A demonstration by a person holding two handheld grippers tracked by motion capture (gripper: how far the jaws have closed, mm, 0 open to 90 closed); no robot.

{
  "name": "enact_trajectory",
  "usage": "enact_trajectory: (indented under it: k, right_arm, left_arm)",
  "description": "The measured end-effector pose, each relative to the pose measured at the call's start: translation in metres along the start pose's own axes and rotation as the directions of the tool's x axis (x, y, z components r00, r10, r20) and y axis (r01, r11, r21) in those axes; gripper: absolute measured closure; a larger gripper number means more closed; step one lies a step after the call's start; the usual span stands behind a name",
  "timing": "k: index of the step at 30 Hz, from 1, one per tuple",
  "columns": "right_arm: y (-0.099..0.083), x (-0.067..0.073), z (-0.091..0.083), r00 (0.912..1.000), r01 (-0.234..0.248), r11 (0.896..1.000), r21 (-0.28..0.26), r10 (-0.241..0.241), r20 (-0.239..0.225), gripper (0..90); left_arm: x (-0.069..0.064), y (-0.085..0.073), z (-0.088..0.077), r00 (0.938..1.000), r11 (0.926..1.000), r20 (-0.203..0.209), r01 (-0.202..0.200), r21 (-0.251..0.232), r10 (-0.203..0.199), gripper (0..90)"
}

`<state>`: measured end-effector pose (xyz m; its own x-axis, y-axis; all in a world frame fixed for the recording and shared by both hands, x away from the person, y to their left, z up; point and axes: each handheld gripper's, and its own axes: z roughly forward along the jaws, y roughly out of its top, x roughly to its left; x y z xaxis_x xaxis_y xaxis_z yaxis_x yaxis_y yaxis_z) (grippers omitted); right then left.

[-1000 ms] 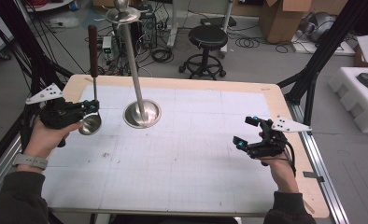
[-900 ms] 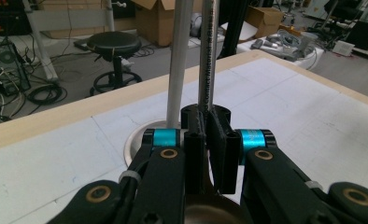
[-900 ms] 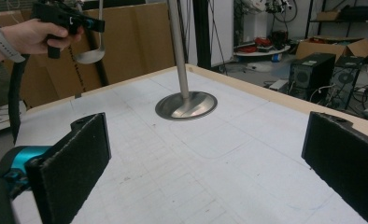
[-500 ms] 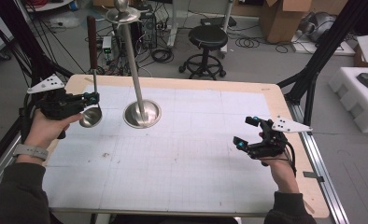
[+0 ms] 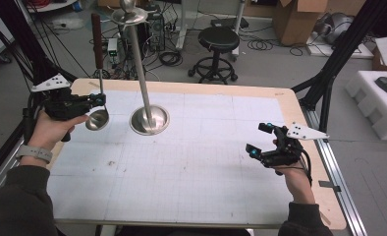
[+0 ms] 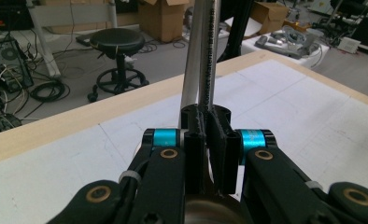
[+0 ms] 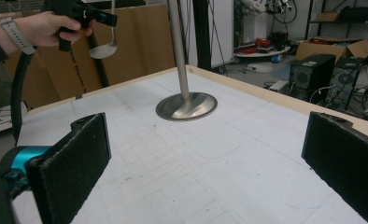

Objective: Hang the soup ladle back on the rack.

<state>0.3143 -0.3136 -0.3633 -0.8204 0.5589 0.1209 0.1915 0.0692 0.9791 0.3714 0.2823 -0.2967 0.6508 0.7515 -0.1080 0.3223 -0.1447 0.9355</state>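
Nearest the person, the right hand-held gripper [image 5: 265, 143] hangs over the right part of the white gridded table [image 5: 206, 167] with its black padded jaws spread wide and nothing between them. Farther up on the left side, the left hand-held gripper [image 5: 97, 101] has its jaws clamped on the thin metal stem of a steel ladle with a dark brown wooden handle [image 5: 98, 78]. The ladle stands nearly upright: its round polished bowl sits low, just above the table near the left edge, and the handle rises straight up past the far edge. In the left gripper view the stem [image 6: 210, 60] runs up between the closed pads. Just beside the ladle, to its right, stands a tall shiny metal pole on a round dished base [image 5: 149, 119], apart from the bowl
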Motion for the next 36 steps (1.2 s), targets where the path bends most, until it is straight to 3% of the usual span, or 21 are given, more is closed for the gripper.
enact_trajectory:
  k: [18, 36]
  right_arm:
    - [0.0, 0.001, -0.002, 1.0, 0.001, 1.0, 0.005, -0.001, 0.0, 0.0]
    - [0.0, 0.001, -0.003, 1.0, 0.001, 1.0, 0.002, -0.001, 0.004, 0.0]
  left_arm:
    - [0.006, 0.006, 0.008, 0.9998, 0.9995, 0.002, 0.022, 0.024, -0.022, 84.4]
    - [0.001, 0.012, 0.013, 0.9995, 0.9993, 0.032, 0.005, 0.037, -0.007, 84.4]
